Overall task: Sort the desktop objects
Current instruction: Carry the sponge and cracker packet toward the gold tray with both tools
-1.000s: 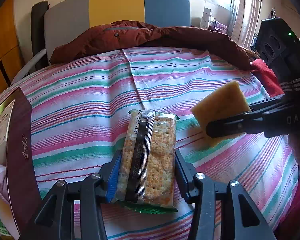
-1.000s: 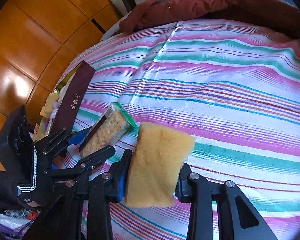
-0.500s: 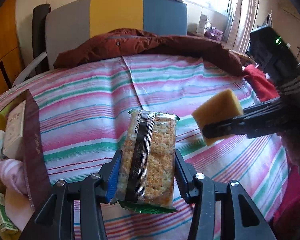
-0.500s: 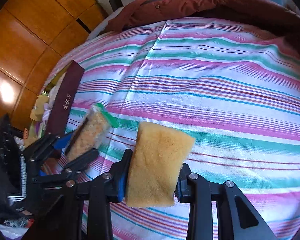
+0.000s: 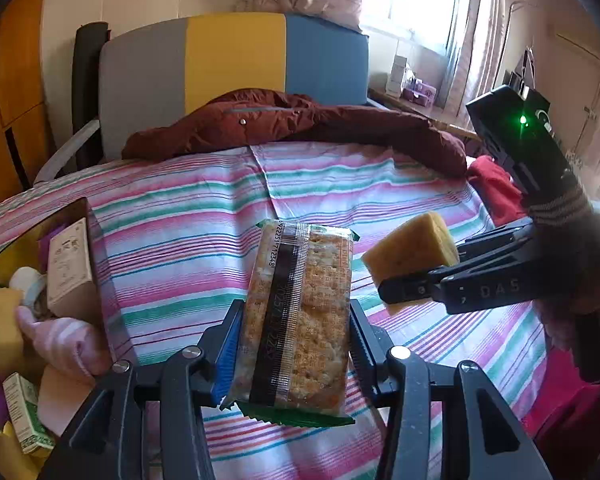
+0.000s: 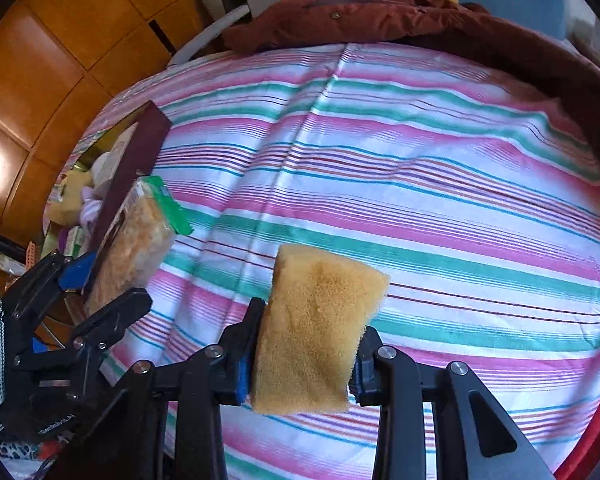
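My left gripper is shut on a clear-wrapped cracker packet with a dark stripe and green ends, held above the striped cloth. It also shows in the right wrist view, left of the sponge. My right gripper is shut on a yellow sponge, held above the cloth; the sponge shows at the right in the left wrist view. A dark maroon box with gold lining holds several items at the left edge.
The striped cloth covers the surface. A dark red jacket lies along its far edge before a grey, yellow and blue chair back. A red cloth lies at the right. Wooden cabinets stand to the left.
Both grippers have lifted and tilted up with their loads; more of the room and the box's contents show. The sponge sits lower and closer to the packet in the left view.
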A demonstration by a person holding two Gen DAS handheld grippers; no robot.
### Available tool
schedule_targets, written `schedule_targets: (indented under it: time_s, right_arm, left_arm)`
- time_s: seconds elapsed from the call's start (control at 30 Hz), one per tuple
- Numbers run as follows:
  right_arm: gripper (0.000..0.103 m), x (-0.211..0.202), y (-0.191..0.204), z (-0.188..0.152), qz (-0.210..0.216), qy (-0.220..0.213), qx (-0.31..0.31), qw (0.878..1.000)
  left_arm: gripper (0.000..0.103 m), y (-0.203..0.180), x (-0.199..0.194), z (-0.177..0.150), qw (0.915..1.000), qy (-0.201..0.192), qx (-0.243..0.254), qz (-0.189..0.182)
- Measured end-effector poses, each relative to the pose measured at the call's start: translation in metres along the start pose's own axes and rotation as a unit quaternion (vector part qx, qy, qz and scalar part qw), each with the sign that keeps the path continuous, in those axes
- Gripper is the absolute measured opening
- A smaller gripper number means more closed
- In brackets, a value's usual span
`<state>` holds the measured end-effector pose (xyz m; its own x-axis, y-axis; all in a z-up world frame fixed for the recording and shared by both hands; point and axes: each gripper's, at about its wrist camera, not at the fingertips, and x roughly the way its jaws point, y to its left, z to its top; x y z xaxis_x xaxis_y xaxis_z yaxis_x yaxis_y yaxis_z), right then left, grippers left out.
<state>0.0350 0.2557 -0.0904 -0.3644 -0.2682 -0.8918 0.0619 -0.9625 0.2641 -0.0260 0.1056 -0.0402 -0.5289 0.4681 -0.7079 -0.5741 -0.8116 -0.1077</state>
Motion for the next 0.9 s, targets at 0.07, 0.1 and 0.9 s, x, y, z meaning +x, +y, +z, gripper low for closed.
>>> schedule_targets:
  time_s: [0.07,0.1,0.9]
  right_arm:
    - [0.036,-0.004,0.009,0.0,-0.003,-0.004,-0.005,1.0]
    - [0.036,-0.007,0.013,0.0,-0.007,-0.007,-0.008,1.0]
    - [0.036,0.003,0.171,0.023,0.092,-0.051,-0.077,0.991]
  left_arm:
    - [0.049,0.004,-0.009,0.0,1.0,-0.005,-0.003,-0.001]
    - [0.049,0.006,-0.013,0.0,1.0,-0.007,-0.006,-0.001]
    - [0.049,0.169,-0.092,-0.036,0.977,-0.041,-0.163,0.131]
